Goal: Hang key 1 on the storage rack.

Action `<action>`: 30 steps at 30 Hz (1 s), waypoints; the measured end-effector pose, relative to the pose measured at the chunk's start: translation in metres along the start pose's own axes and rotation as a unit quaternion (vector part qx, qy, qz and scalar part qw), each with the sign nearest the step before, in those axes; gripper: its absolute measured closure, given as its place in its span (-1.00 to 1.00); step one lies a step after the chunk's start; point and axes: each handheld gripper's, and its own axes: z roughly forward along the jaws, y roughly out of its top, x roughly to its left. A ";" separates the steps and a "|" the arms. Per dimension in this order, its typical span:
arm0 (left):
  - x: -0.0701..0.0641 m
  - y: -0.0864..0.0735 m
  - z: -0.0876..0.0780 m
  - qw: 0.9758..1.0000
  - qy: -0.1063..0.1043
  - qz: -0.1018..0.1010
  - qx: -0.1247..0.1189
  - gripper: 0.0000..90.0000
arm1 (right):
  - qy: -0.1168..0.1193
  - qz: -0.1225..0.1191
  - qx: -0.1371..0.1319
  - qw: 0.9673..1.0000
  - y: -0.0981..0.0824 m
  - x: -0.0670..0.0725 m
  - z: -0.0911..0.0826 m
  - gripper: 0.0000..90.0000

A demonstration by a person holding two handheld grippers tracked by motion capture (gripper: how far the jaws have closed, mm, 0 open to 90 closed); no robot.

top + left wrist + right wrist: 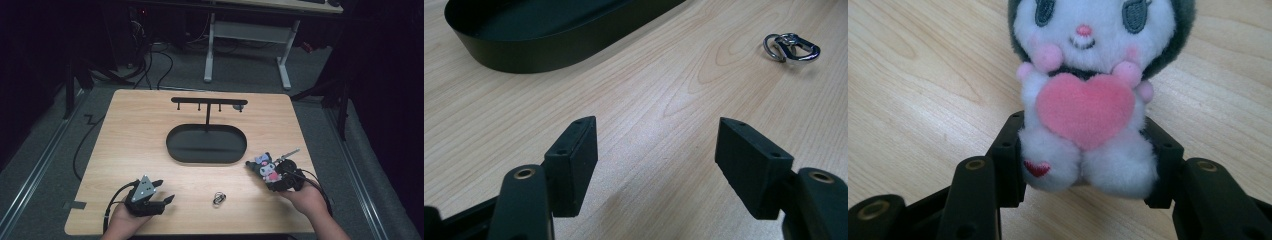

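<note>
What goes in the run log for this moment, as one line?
left hand-held gripper: open, over bare table | right hand-held gripper: shut on plush toy | metal clip: loose on table | black stand: hooks bare

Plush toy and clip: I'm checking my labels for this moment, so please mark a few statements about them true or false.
1. The right hand-held gripper is shut on the plush toy. True.
2. The left hand-held gripper holds the metal clip. False: it is open and the clip lies apart on the table.
3. The plush toy lies in the black tray. False: the gripper holds it beside the tray.
4. The toy carries a pink heart. True.
</note>
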 end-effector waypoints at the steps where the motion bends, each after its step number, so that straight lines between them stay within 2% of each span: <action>1: 0.000 0.000 0.000 1.000 0.000 0.000 0.000 -0.24 | 0.006 0.005 -0.006 1.000 0.000 -0.001 -0.003 0.07; 7: 0.000 0.000 0.000 1.000 0.001 0.001 -0.001 -0.24 | 0.010 0.001 -0.004 1.000 0.000 0.001 -0.012 0.07; 17: 0.000 0.000 0.000 1.000 0.004 0.000 -0.002 -0.24 | 0.015 -0.006 -0.020 1.000 0.007 0.006 -0.033 0.07; 30: 0.001 0.000 -0.002 1.000 0.006 -0.005 -0.004 -0.24 | 0.021 -0.006 -0.030 0.999 0.019 0.013 -0.047 0.07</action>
